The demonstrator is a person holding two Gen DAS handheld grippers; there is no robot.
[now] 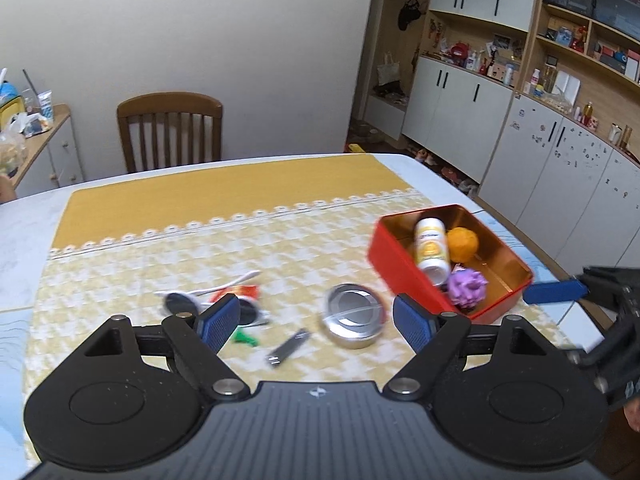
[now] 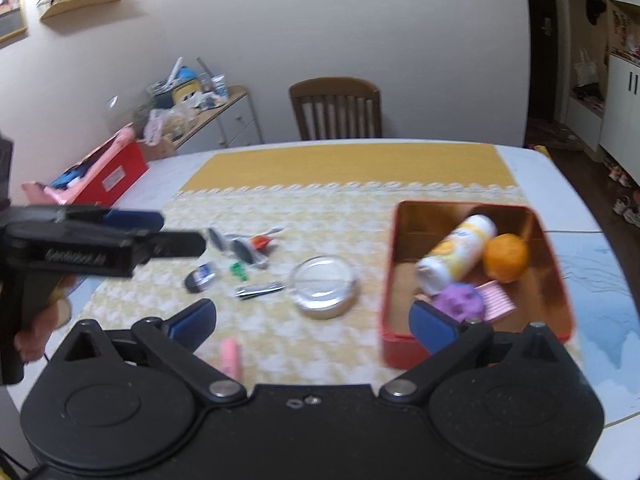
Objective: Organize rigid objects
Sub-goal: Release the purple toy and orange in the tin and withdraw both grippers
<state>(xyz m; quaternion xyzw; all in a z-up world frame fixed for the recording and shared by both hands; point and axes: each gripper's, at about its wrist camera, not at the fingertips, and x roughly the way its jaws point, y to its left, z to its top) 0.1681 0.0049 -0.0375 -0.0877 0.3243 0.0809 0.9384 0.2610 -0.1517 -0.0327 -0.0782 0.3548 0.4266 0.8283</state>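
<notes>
A red tin box (image 1: 396, 264) (image 2: 390, 280) on the yellow cloth holds a white bottle (image 1: 430, 250) (image 2: 456, 256), an orange ball (image 1: 463, 244) (image 2: 506, 258) and a purple toy (image 1: 466, 285) (image 2: 460, 302). Left of it lie a round metal tin (image 1: 354, 316) (image 2: 325, 286), nail clippers (image 1: 289, 346) (image 2: 260, 290), sunglasses (image 1: 180, 303) (image 2: 236, 248), a green piece (image 1: 245, 338) (image 2: 238, 270) and a pink item (image 2: 231, 356). My left gripper (image 1: 316, 324) is open and empty above the clippers and tin. My right gripper (image 2: 312, 326) is open and empty, near the box.
A wooden chair (image 1: 170, 132) stands behind the table. Cabinets and shelves (image 1: 520, 100) fill the right side. A cluttered side cabinet (image 2: 192, 116) and a red bin (image 2: 108, 178) are at the left. The table edge (image 2: 580, 208) runs close to the box.
</notes>
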